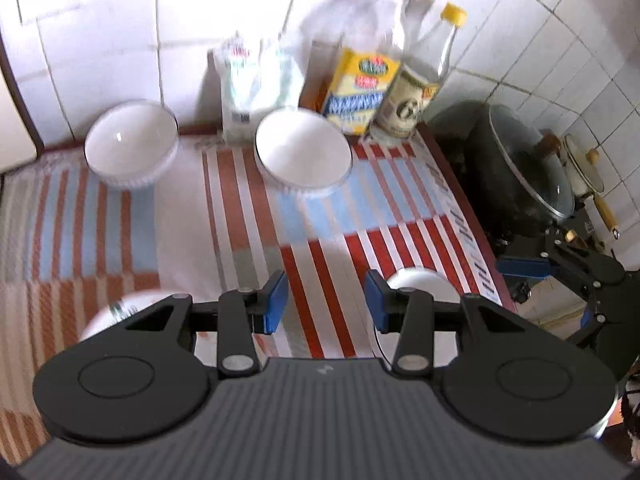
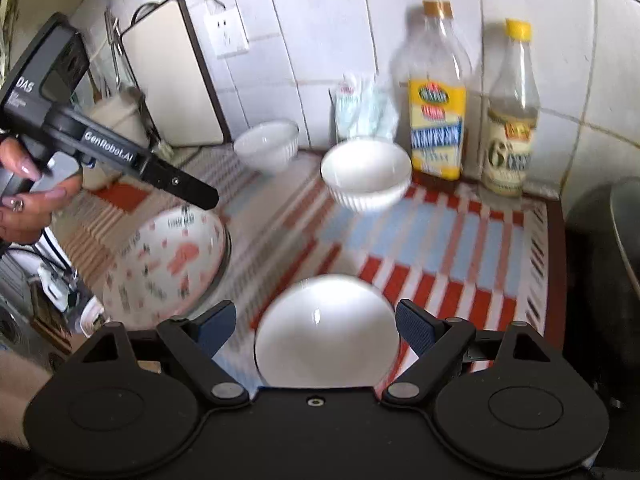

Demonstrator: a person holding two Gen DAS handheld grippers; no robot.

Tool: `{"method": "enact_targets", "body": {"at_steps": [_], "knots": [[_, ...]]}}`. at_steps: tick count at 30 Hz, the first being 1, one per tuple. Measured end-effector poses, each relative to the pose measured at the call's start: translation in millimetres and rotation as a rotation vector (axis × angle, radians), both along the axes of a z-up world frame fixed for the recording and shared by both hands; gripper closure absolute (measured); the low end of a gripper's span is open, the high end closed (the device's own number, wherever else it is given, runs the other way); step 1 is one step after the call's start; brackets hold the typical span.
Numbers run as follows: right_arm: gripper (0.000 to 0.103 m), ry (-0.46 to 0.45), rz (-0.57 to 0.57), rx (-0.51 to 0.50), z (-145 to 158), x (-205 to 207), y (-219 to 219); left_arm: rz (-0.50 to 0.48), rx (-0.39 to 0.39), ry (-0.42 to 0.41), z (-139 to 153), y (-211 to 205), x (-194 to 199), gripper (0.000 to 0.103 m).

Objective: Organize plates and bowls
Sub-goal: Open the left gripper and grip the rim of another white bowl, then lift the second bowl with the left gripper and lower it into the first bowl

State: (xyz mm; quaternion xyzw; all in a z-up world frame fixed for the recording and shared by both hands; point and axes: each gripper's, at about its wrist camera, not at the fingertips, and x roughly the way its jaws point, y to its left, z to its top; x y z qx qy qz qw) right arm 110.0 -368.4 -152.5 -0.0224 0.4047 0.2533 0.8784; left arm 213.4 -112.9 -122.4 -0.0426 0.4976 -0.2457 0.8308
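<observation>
Left wrist view
- Left gripper: jaws parted with nothing between the blue pads; only the striped cloth shows in the gap.
- Bowls ahead: a white ribbed bowl ahead to the left and a second white bowl almost straight ahead, both standing on the cloth, well apart from each other.
- Bowls close by: a white bowl just behind the right finger, and a patterned bowl partly hidden behind the left finger.
- Writing: two labelled bottles at the wall, print too blurred to read.
- Edges and room: the surface ends to the right at a dark red border; beyond it sit a dark pot with a glass lid and the right gripper. Bare cloth lies between the jaws and the far bowls.

Right wrist view
- Right gripper: jaws spread wide, pads clear of everything; a plain white bowl lies below, between them.
- Left gripper: held in a hand up to the left, reading "GenRobot.AI" and "DAS"; it hangs over the patterned bowl.
- Far bowls: one ahead, another further left near the wall.
- Writing: a large "6" on the yellow-capped bottle; the rest is unreadable.
- Edges: tiled wall ahead, cloth border to the right.
</observation>
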Motion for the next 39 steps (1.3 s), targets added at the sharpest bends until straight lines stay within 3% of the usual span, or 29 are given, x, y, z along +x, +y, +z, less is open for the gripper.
{"method": "enact_targets", "body": {"at_steps": [7, 16, 21, 26, 28, 30, 33, 35, 39], "knots": [[0.013, -0.027, 0.0, -0.019, -1, 58, 33, -0.006, 0.025, -0.053, 3, -1, 53, 0.062], [0.013, 0.075, -0.215, 0.101, -33, 137, 39, -0.01, 0.036, -0.091, -37, -14, 124, 0.06], [0.014, 0.139, -0.33, 0.096, -52, 169, 33, -0.016, 0.029, -0.047, -67, -21, 151, 0.06], [0.016, 0.21, -0.441, 0.107, -74, 191, 25, -0.028, 0.071, -0.02, -91, -32, 165, 0.06], [0.024, 0.247, -0.474, 0.126, -81, 199, 24, -0.038, 0.084, -0.011, -99, -37, 169, 0.063], [0.049, 0.284, -0.501, 0.148, -88, 204, 22, -0.034, 0.115, -0.005, -106, -40, 171, 0.068], [0.074, 0.331, -0.543, 0.175, -97, 209, 20, -0.053, 0.163, 0.024, -114, -45, 174, 0.088], [0.08, 0.335, -0.557, 0.19, -100, 209, 20, -0.07, 0.162, 0.023, -117, -47, 173, 0.095], [0.082, 0.33, -0.577, 0.145, -100, 211, 28, -0.078, 0.155, 0.0, -116, -49, 169, 0.094]]}}
